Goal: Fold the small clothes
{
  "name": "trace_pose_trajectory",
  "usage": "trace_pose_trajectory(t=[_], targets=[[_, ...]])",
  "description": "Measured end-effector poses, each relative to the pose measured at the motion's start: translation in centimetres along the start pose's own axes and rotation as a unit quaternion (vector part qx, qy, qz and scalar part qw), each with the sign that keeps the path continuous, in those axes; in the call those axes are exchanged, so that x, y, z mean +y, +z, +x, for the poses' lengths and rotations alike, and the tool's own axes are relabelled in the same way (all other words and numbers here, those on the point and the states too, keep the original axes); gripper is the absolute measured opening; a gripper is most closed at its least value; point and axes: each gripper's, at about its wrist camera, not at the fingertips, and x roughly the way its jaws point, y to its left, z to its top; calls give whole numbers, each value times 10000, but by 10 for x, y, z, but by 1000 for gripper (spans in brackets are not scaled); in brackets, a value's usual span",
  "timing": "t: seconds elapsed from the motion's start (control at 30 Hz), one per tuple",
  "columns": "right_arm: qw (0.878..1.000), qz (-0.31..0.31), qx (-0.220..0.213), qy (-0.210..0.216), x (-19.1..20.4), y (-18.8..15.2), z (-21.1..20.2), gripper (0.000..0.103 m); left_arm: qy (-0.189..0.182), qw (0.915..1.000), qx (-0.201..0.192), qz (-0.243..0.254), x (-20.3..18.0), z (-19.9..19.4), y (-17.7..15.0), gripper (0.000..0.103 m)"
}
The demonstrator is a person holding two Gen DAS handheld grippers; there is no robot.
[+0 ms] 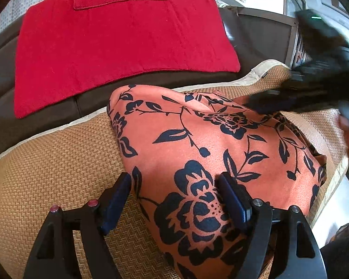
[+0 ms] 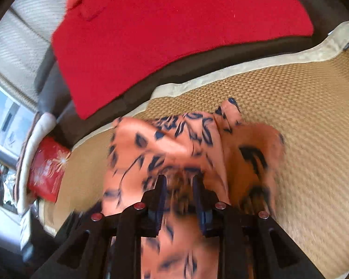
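The orange floral garment (image 1: 211,153) lies bunched on the woven mat (image 1: 58,162), near its back edge below the red cloth (image 1: 118,44). The left hand-held gripper (image 1: 174,195) stands spread wide over the fabric. The right hand-held gripper (image 2: 179,197) pinches a fold of it.

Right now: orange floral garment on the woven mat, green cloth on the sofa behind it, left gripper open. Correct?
One error: the cloth behind is red, not green, as the left wrist view shows. The rest holds: the garment lies on the mat, and the left gripper is open.
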Motion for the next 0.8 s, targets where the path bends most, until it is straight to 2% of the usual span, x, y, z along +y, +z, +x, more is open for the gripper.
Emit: trace_pose_trajectory(t=[0.17, 0.3, 0.43, 0.6, 0.8], targets=[[9999, -108, 57, 27, -2, -43, -33, 27, 98, 9999, -46, 33, -7, -11, 0, 78], [9992, 98, 369, -142, -18, -62, -4, 27, 172, 9998, -50, 73, -12, -10, -1, 78], [9986, 495, 167, 85, -34, -66, -1, 27, 254, 9996, -72, 117, -16, -13, 0, 79], [9986, 520, -11, 108, -37, -74, -3, 27, 318, 9994, -78, 141, -20, -16, 1, 80], [9984, 436, -351, 71, -35, -84, -7, 27, 613, 9973, -255, 307, -32, -34, 4, 80]])
